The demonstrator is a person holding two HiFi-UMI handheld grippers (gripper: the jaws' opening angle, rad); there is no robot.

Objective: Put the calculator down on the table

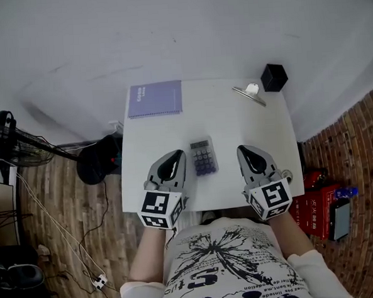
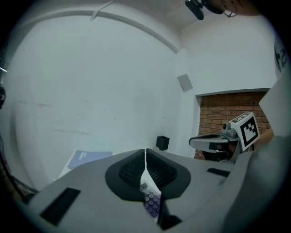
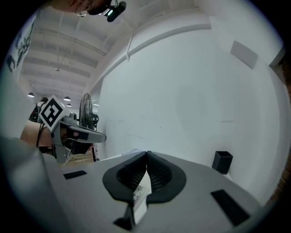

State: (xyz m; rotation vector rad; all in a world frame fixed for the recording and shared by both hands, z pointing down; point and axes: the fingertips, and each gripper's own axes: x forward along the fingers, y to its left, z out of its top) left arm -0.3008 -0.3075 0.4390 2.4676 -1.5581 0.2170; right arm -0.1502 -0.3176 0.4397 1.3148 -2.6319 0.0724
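- Small grey calculator with purple keys [image 1: 203, 157] lying flat on white table [image 1: 248, 126], between both tongs, touching neither.
- Left gripper [image 1: 173, 155] pinching shut, holding nothing.
- Right gripper [image 1: 245, 150] pinching shut too, holding nothing.
- Job looking done.
- Good way now: lifting tongs clear and moving gently, no bumping calculator off its spot.
- Writing: purple notebook [image 1: 155, 99] showing small white print on cover, too tiny for reading.
- Calculator label too tiny as well.
- Marker cubes showing only black-and-white squares, no words.
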